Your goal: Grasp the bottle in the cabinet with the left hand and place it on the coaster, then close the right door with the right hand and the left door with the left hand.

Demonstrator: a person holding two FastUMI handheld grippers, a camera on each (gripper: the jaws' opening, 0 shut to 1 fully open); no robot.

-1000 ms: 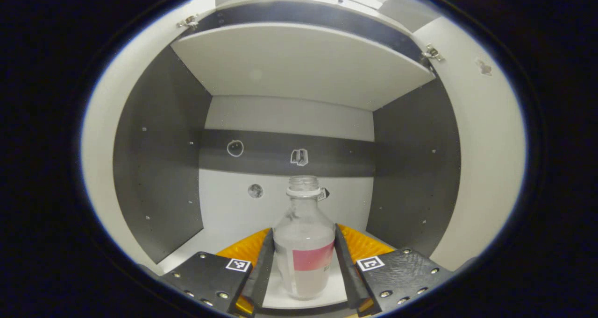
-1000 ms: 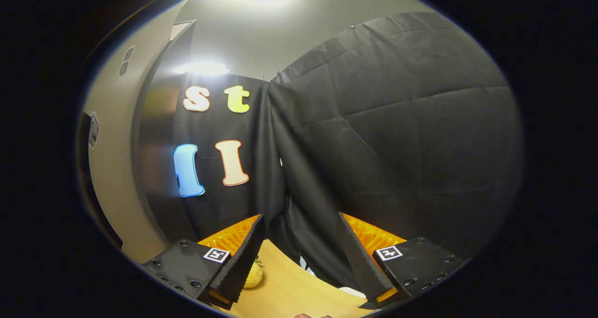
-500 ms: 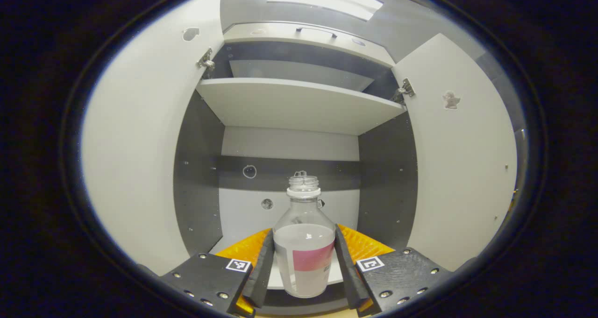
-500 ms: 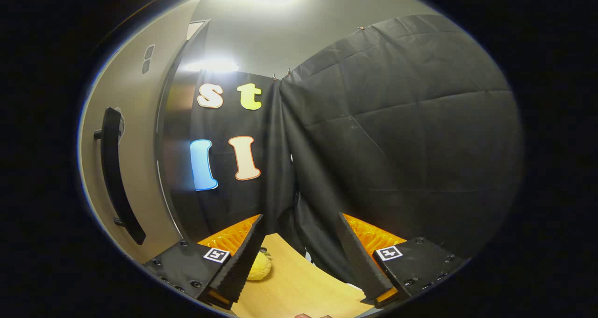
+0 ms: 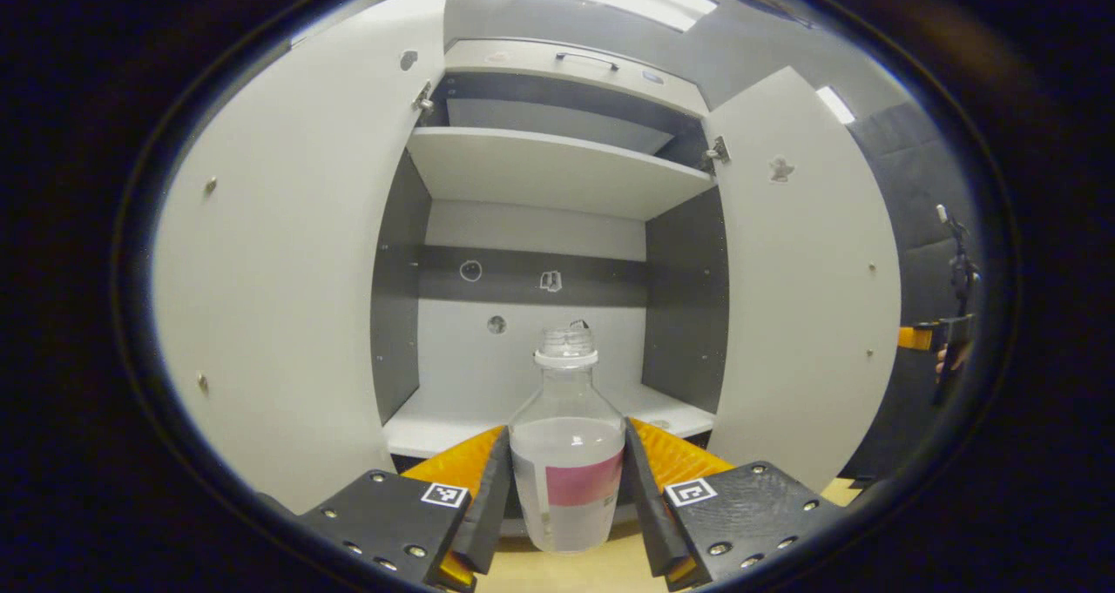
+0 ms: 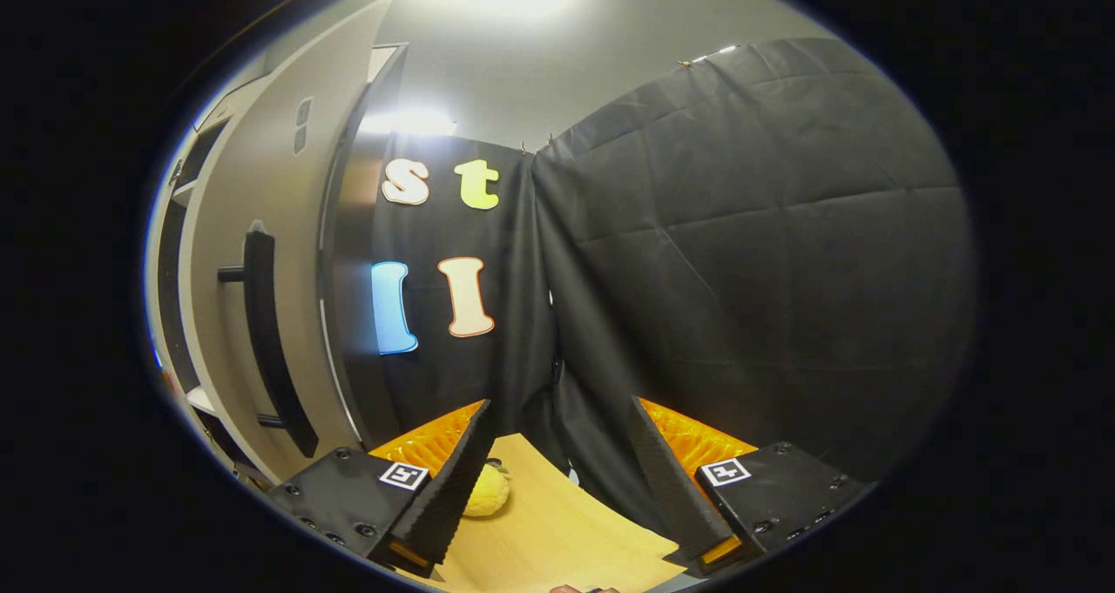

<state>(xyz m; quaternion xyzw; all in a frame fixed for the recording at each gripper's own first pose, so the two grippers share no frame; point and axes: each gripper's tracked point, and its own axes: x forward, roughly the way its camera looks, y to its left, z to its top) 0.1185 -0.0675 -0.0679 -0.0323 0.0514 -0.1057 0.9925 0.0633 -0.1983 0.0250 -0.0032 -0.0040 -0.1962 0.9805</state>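
Observation:
In the left gripper view my left gripper (image 5: 564,488) is shut on a clear glass bottle (image 5: 566,454) with a pink label band, no cap and pale liquid inside. The bottle hangs upright in front of the open cabinet (image 5: 540,349), out past its lower shelf (image 5: 435,423). The left door (image 5: 287,253) and right door (image 5: 797,288) both stand wide open. Far off at the right edge of that view is the other gripper (image 5: 945,340) with a hand on it. In the right gripper view my right gripper (image 6: 557,488) is open with nothing between its fingers, beside the right door's outer face (image 6: 279,227) and its dark handle (image 6: 266,332).
A wooden tabletop (image 6: 557,541) lies below the right gripper, with a small yellow object (image 6: 486,490) on it near the door. An upper shelf (image 5: 549,166) spans the cabinet. The tabletop's edge (image 5: 601,567) shows under the bottle.
My left gripper has pulled back out of the cabinet with the bottle, so both doors now show fully. The right gripper's view has swung so the right door and handle come into sight.

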